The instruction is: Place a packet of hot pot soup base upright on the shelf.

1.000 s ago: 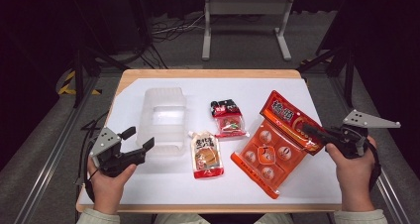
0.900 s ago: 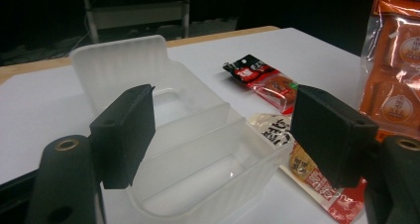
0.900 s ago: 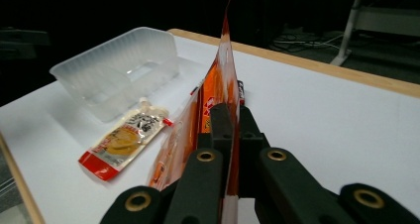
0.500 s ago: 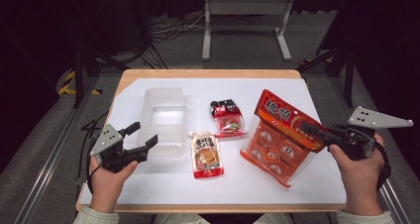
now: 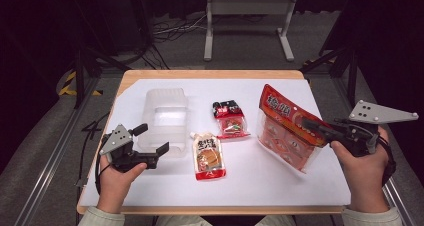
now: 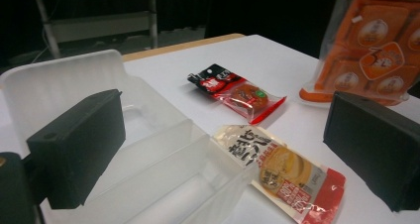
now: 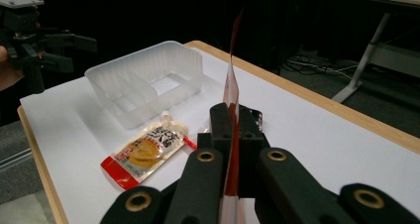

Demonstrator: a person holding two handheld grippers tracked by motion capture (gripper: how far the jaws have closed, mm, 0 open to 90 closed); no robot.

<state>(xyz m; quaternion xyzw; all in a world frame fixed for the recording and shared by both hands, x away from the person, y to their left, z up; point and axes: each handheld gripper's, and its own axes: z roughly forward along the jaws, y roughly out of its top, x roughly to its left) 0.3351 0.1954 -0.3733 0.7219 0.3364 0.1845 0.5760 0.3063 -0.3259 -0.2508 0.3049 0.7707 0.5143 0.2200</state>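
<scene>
My right gripper [image 5: 307, 124] is shut on the right edge of a large orange snack bag [image 5: 282, 128], which hangs tilted with its lower corner near the white tabletop. In the right gripper view the bag's thin edge [image 7: 232, 85] stands pinched between the shut jaws. My left gripper [image 5: 151, 139] sits at the near left corner of a clear plastic container [image 5: 166, 113]; its jaws have just been opening and stand wide, pressing on nothing. A cream and red sauce pouch [image 5: 208, 156] and a small red and black packet [image 5: 230, 119] lie flat between the container and the bag.
A white sheet covers the table, and a wooden rim [image 5: 210, 75] shows at the far side. On the floor beyond stand a grey metal frame [image 5: 247, 16] and loose cables [image 5: 170, 31]. The person's hands come in from the near edge.
The right gripper rose with the orange bag, tipping it from lying flat to hanging tilted. The left gripper's jaws spread wider beside the container; that hand stayed put.
</scene>
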